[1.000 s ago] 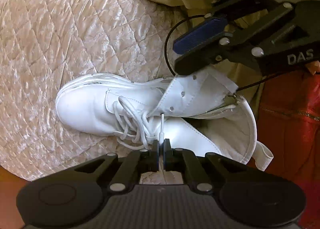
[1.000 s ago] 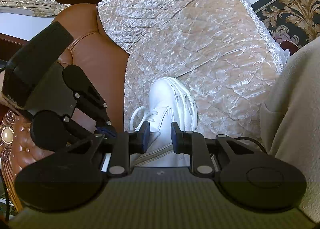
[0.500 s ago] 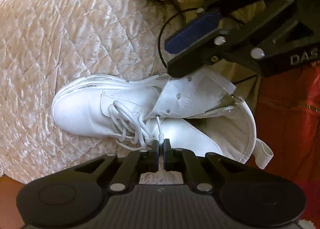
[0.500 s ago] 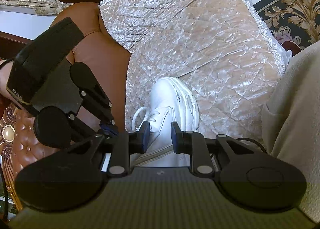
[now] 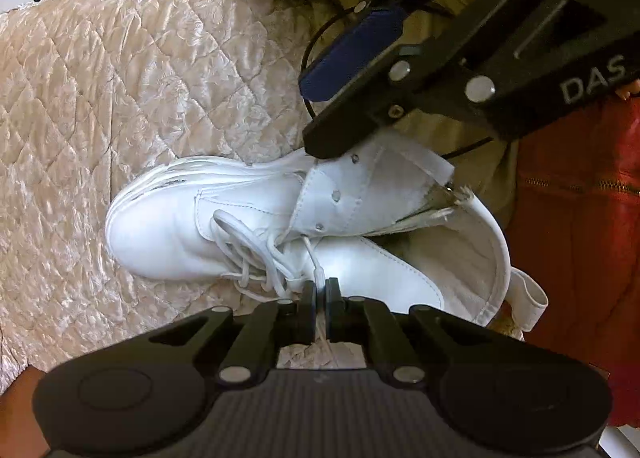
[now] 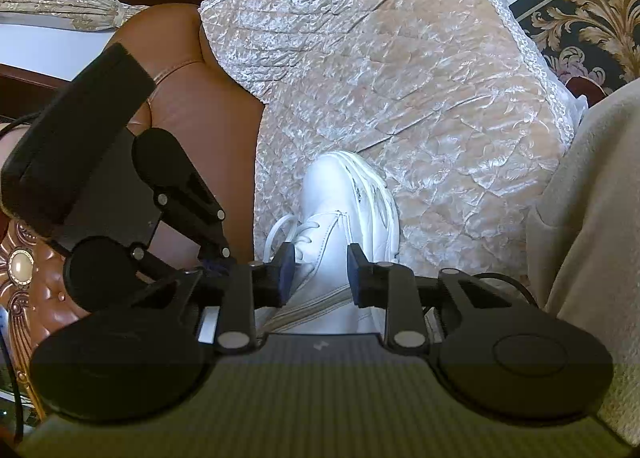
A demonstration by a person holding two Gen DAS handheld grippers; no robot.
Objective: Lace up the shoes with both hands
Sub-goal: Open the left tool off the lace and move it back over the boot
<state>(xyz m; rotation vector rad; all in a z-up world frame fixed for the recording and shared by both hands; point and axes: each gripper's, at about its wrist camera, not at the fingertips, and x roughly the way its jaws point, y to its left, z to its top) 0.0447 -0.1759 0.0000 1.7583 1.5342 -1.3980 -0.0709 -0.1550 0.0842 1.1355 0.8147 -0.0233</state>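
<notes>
Pinching the lace (image 5: 319,273), the left gripper (image 5: 319,290) faces the right gripper (image 6: 321,272) opening astride the boot (image 5: 256,234) on the quilt (image 5: 132,97).

White leather high-top shoes (image 5: 168,234): one, lying on its side.
White shoelaces (image 5: 256,254): one, threaded through the lower eyelets.
Bare metal eyelets showing on the opened flap (image 5: 335,197): three.
Black two-finger tongs: two, the left tongs (image 5: 319,290) and the right tongs (image 6: 320,270).
Cream quilted velvet covers (image 5: 132,97): one.
Brown leather sofa arms (image 6: 184,69): one.
Black rugs with gold scrollwork (image 6: 588,21): one.
Red zipped leather pieces (image 5: 576,242): one.
</notes>
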